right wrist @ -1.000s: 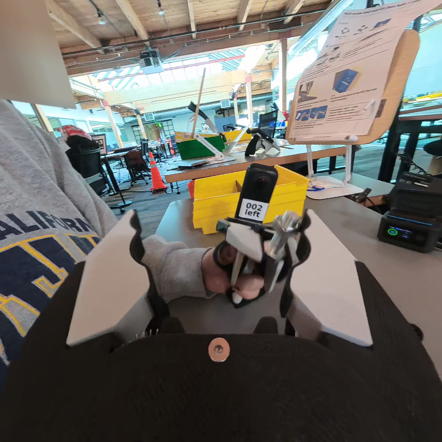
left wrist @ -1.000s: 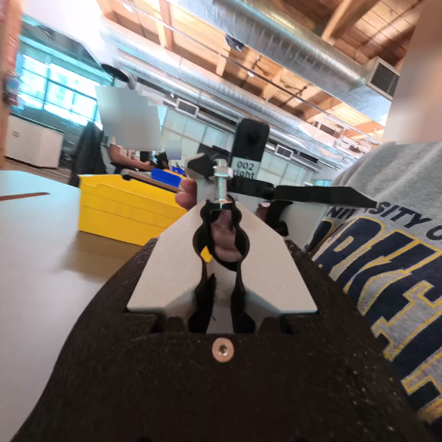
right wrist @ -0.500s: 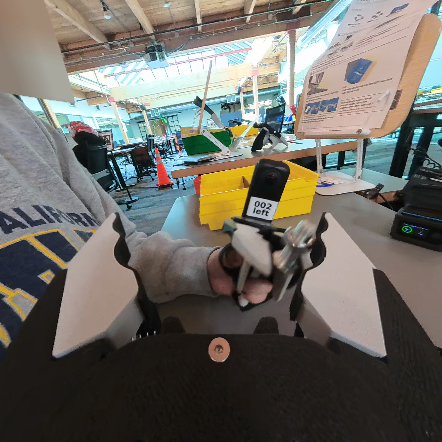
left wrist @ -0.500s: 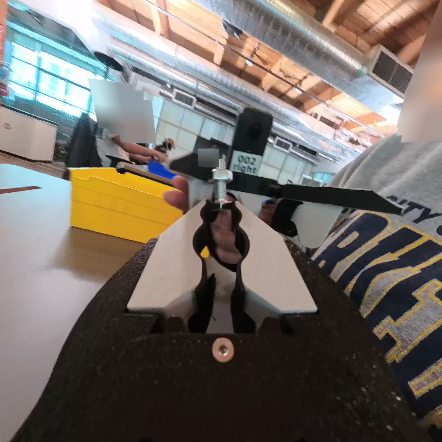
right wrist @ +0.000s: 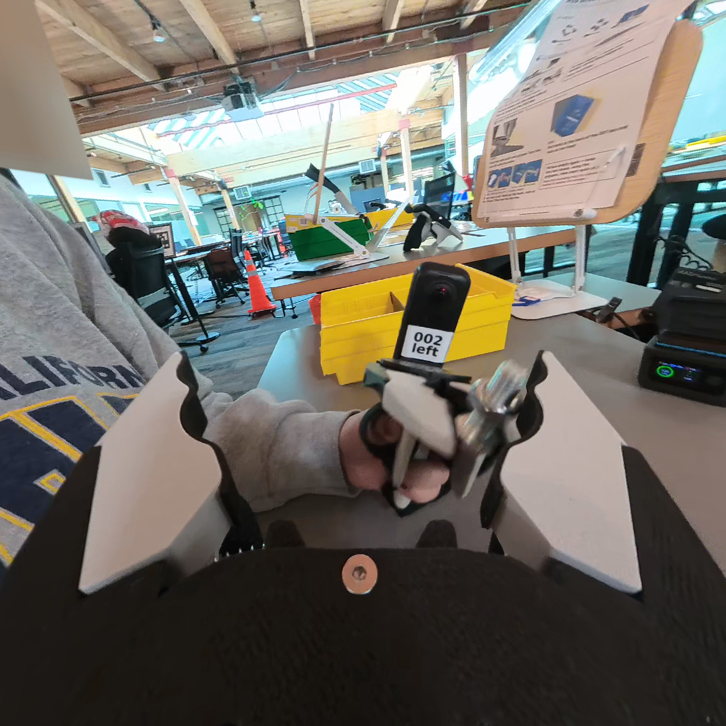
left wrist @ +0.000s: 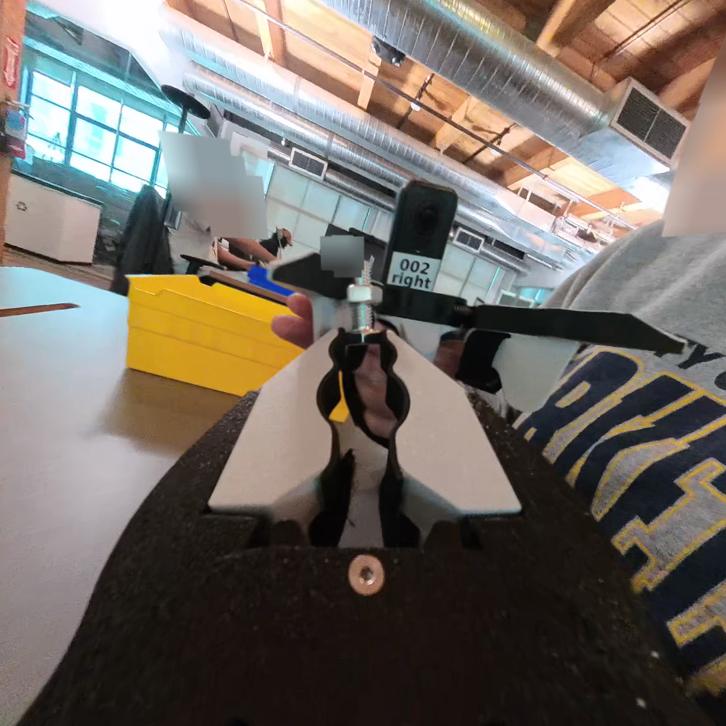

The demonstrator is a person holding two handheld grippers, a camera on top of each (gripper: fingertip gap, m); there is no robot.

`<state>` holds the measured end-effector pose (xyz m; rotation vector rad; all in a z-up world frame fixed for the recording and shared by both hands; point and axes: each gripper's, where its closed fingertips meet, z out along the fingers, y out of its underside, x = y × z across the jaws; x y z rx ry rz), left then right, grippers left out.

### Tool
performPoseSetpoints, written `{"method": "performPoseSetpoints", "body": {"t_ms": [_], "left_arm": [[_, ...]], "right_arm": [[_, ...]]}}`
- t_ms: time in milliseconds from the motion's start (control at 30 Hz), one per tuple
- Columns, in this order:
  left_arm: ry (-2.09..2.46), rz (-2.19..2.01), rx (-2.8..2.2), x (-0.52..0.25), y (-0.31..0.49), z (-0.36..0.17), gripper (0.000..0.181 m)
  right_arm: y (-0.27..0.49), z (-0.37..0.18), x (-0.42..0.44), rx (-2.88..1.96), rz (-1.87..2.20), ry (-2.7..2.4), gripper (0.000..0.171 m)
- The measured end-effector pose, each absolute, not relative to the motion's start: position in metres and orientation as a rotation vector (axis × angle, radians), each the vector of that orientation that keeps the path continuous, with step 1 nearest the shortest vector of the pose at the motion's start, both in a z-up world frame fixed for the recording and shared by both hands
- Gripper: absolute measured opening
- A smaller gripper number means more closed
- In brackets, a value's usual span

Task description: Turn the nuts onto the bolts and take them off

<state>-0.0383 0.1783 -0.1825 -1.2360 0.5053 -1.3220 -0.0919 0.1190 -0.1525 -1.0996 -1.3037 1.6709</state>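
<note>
My left gripper (left wrist: 364, 340) is shut on the head of a silver bolt (left wrist: 363, 319), which stands up from its fingertips. A silver nut (left wrist: 364, 292) sits on the thread, with a little thread showing above it. My right gripper (right wrist: 363, 361) is open wide and empty. In the right wrist view, the left gripper's tips and the bolt (right wrist: 477, 416) with its blurred nut (right wrist: 501, 387) lie between its fingers, close to the right finger (right wrist: 565, 451). In the left wrist view the open right gripper (left wrist: 483, 310) spreads behind the bolt.
A yellow bin (right wrist: 365, 334) stands on the grey table (right wrist: 613, 396), also in the left wrist view (left wrist: 204, 326). A black device with a lit display (right wrist: 683, 365) sits at the right. A board on a white stand (right wrist: 581, 118) is behind. The person's grey sweatshirt (left wrist: 628, 432) is close by.
My right gripper has opened wider. In the right wrist view the bolt and nut have shifted toward its right finger. The left gripper still holds the bolt.
</note>
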Motion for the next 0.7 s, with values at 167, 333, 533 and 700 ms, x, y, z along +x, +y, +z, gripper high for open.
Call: {"method": "performPoseSetpoints", "body": {"t_ms": [167,333,533,700], "left_arm": [[0.226,-1.177,-1.226,-0.102,0.201,-0.182,0.015],[0.412,-1.169,-1.241,-0.071,0.189,-0.179,0.015],[0.526,-1.180,-1.253,-0.052,0.181,-0.184,0.015],[0.565,-1.182,-1.265,-0.046,0.178,-0.186,0.015]], "right_arm": [[0.114,-0.150,-0.076,-1.113,1.763,-1.308,0.158],[0.161,-0.155,-0.085,-1.248,1.588,-1.133,0.099],[0.183,-0.155,-0.078,-1.314,1.587,-1.045,0.028],[0.179,-0.159,-0.076,-1.335,1.613,-1.075,0.008]]}}
